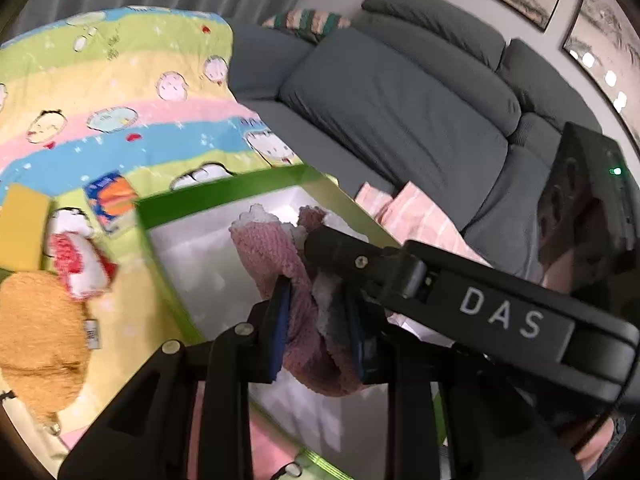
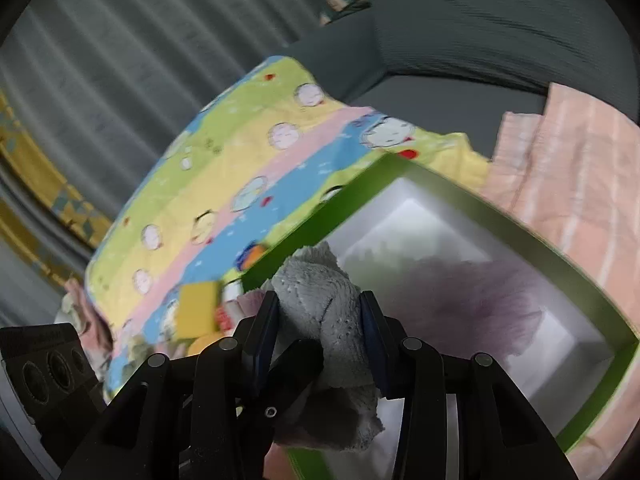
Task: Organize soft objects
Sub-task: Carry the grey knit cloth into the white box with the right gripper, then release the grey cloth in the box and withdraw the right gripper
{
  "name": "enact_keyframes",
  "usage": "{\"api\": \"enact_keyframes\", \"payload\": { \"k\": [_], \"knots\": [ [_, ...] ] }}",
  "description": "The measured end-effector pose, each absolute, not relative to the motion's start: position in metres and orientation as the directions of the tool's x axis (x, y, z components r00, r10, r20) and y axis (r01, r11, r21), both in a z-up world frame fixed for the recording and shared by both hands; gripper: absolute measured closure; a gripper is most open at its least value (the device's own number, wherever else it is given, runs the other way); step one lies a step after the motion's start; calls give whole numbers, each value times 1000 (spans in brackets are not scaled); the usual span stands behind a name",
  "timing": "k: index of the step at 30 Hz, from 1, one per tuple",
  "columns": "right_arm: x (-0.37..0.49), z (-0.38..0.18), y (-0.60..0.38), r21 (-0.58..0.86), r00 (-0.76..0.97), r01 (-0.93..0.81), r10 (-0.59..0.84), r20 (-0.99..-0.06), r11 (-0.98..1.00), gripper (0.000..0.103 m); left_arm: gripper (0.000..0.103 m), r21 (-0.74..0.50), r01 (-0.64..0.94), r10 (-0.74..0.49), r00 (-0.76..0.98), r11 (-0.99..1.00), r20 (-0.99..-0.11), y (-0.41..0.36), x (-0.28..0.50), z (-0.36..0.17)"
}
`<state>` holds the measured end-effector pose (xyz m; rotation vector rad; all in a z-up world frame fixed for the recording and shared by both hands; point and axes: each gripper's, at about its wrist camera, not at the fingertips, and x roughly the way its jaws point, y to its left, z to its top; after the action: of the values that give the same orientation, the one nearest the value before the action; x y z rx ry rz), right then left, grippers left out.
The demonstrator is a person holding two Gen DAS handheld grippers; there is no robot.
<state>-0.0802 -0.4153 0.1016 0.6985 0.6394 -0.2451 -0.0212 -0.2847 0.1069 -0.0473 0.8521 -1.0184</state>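
Observation:
My left gripper (image 1: 320, 324) is shut on a fluffy pink and grey cloth (image 1: 280, 256), held above the green-rimmed white box (image 1: 224, 196). My right gripper (image 2: 318, 332) is shut on the grey part of the same cloth (image 2: 324, 292) and crosses the left wrist view as a black arm marked DAS (image 1: 500, 316). The box (image 2: 500, 216) shows in the right wrist view under the cloth, with the cloth's shadow on its white floor. An orange plush (image 1: 44, 332), a red and white soft toy (image 1: 80, 268) and a yellow sponge (image 1: 22, 228) lie left of the box.
The box sits on a colourful cartoon quilt (image 1: 120, 120) over a grey sofa (image 1: 400, 100). A pink striped cloth (image 2: 572, 176) lies to the right of the box. A small blue and orange packet (image 1: 110, 198) lies by the box's far corner. Grey curtains (image 2: 100, 60) hang behind.

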Motion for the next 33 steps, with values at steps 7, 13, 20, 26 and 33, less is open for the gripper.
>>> {"api": "enact_keyframes", "payload": {
  "k": [7,13,20,26,33],
  "knots": [
    [-80,79,-440,514,724,514,-26,-689,687,59,79,-366,729,-692,201,579,-694,-317,-19,87],
    [-76,71,-445,494,684,543,-17,-729,679,59,74,-344,721,-664,211,601,-717,-315,-22,84],
    [-93,97,-431,483,753,517,-107,-649,707,23,20,-297,702,-677,351,647,-647,-265,-36,114],
    [-99,120,-406,485,823,439,-122,-555,756,16,19,-295,604,-636,488,740,-597,-178,-37,127],
    [-84,135,-355,512,866,262,35,-499,818,13,3,-286,364,-460,619,886,-637,-66,-24,104]
  ]
}}
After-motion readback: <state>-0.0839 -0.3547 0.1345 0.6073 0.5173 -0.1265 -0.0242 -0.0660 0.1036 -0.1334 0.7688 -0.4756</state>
